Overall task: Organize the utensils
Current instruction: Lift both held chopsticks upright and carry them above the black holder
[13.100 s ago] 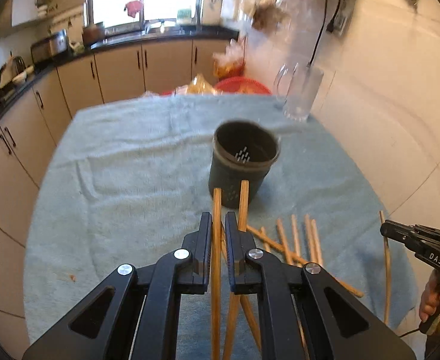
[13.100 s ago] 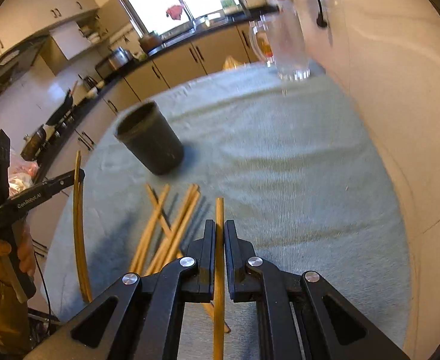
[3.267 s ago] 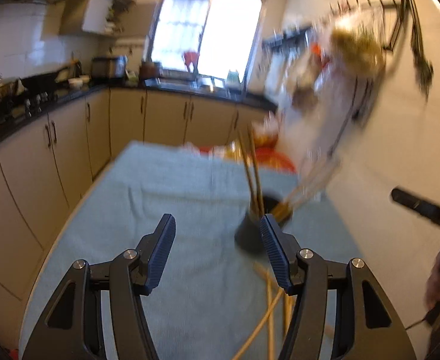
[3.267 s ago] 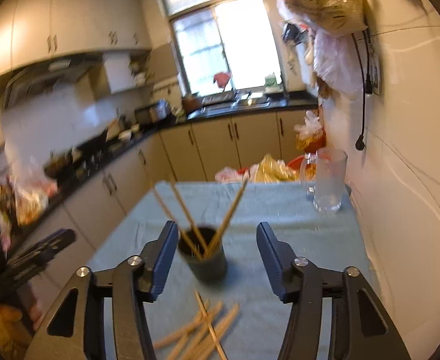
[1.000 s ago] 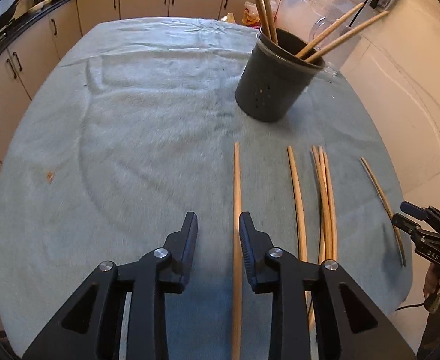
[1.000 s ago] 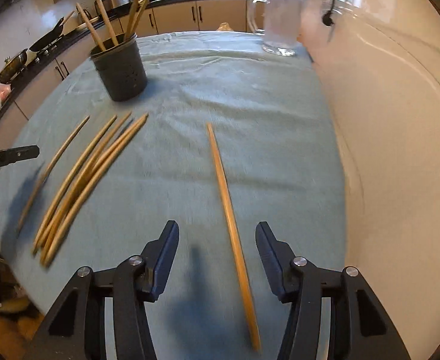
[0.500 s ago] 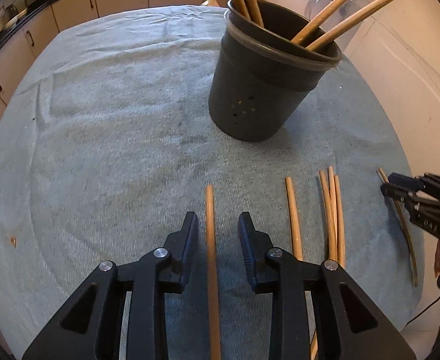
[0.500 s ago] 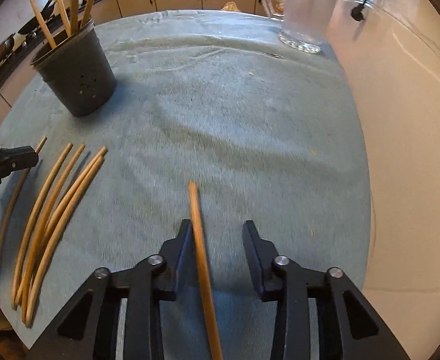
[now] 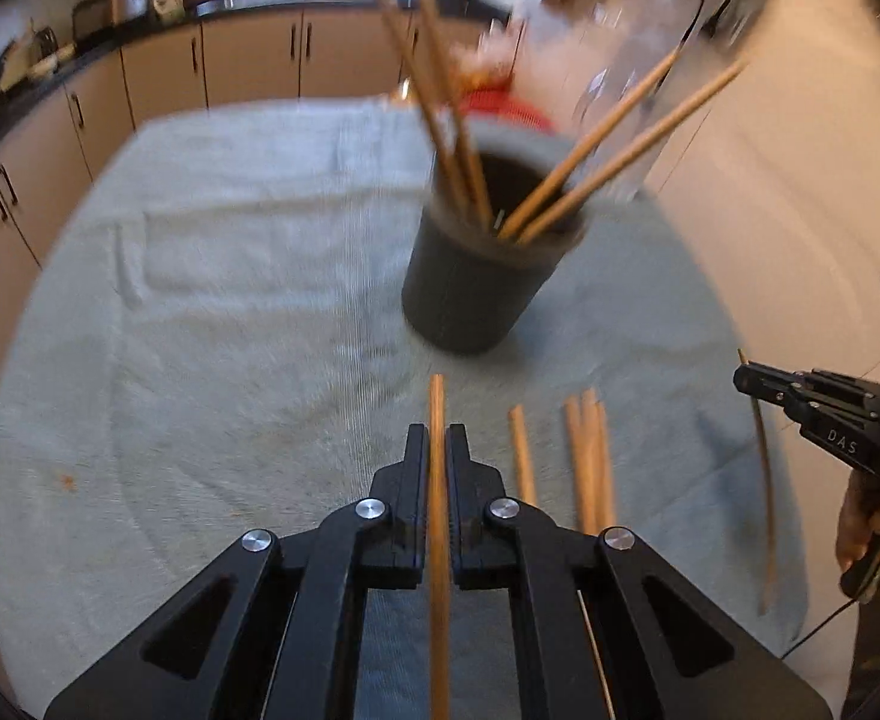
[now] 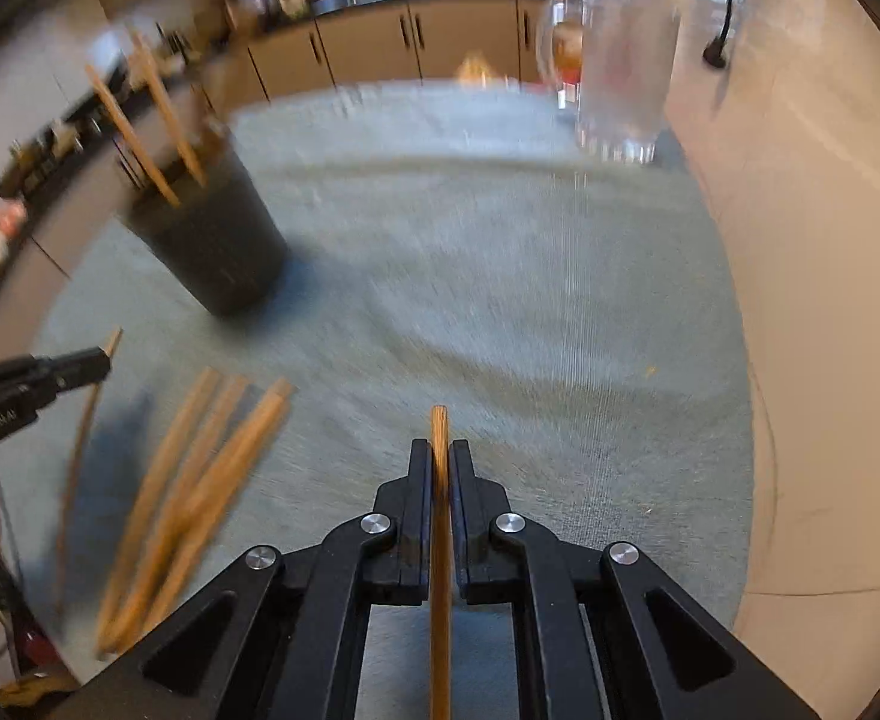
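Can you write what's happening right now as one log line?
left gripper: shut on chopstick | right gripper: shut on chopstick | cup: holds chopsticks | next: probably drop both in cup

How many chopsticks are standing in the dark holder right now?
4. In the dark holder, two chopsticks lean toward the back left and two more lean out to the right. Motion blur and the rim could hide others.

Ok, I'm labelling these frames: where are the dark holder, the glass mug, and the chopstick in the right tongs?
dark holder [image 9: 469, 294]: left wrist view, front wall.
glass mug [image 10: 622, 78]: right wrist view, body.
chopstick [image 10: 439, 420]: right wrist view, tip beyond the right tongs [image 10: 439, 462].
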{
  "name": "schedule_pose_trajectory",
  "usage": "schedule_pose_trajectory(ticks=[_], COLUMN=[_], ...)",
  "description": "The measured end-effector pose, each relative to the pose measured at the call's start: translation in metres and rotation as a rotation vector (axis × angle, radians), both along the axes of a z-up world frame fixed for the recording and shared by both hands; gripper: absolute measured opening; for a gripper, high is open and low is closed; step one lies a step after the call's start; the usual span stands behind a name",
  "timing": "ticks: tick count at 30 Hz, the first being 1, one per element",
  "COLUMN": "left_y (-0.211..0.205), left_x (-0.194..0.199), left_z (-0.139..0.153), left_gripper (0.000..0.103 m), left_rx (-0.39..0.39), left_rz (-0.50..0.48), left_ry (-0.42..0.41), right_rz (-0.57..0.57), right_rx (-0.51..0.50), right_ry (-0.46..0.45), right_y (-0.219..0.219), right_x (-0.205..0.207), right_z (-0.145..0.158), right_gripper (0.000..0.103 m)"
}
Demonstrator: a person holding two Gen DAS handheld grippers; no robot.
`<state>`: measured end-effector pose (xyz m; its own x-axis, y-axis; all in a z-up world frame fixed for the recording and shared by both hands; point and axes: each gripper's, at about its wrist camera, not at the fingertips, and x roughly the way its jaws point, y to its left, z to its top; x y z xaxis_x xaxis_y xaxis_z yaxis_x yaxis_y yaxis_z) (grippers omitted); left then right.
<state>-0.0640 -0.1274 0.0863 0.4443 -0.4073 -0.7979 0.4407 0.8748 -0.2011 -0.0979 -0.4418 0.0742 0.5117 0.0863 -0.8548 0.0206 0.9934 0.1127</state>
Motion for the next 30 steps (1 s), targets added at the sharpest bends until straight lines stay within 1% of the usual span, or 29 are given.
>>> schedule_pose_trajectory(ticks=[3, 6, 7, 9, 10, 12, 14, 16, 21, 25, 30], left_y=[0.011, 0.02, 0.025, 0.031, 0.035, 0.038, 0.044, 0.05, 0.052, 0.053, 0.053], left_x=[-0.028, -0.06, -0.061, -0.079, -0.079, -0.088, -0.101, -0.111, -0.132, -0.143, -0.152], left_z=[0.029, 0.053, 0.058, 0.065, 0.067, 0.071, 0.075, 0.077, 0.085, 0.092, 0.101], left_gripper=[0.005, 0.005, 0.005, 0.005, 0.005, 0.005, 0.005, 0.005, 0.005, 0.005, 0.005], left_rx=[-0.039, -0.05, -0.054, -0.072, -0.082, -0.095, -0.112, -0.126, -0.124, -0.137, -0.144], left_rz=[0.017, 0.045, 0.05, 0.061, 0.067, 0.081, 0.092, 0.099, 0.112, 0.11, 0.099], left_ry=[-0.08, -0.189, -0.209, -0.243, -0.254, -0.275, -0.286, -0.299, -0.355, -0.385, -0.423], right_rz=[-0.006, -0.005, -0.005, -0.005, -0.007, -0.007, -0.009, -0.008, 0.006, 0.009, 0.012], right_rx=[0.006, 0.014, 0.01, -0.012, -0.026, -0.042, -0.046, -0.044, -0.03, -0.044, -0.032], right_ry=[-0.122, -0.24, -0.268, -0.333, -0.361, -0.398, -0.429, -0.445, -0.478, -0.505, -0.524], right_y=[0.007, 0.022, 0.027, 0.038, 0.044, 0.053, 0.061, 0.064, 0.065, 0.069, 0.067], right_x=[-0.022, -0.047, -0.051, -0.072, -0.083, -0.098, -0.114, -0.119, -0.138, -0.145, -0.148], right_z=[0.038, 0.072, 0.08, 0.095, 0.1, 0.105, 0.113, 0.115, 0.123, 0.127, 0.132], right_gripper=[0.006, 0.006, 0.006, 0.006, 0.006, 0.006, 0.006, 0.006, 0.006, 0.006, 0.006])
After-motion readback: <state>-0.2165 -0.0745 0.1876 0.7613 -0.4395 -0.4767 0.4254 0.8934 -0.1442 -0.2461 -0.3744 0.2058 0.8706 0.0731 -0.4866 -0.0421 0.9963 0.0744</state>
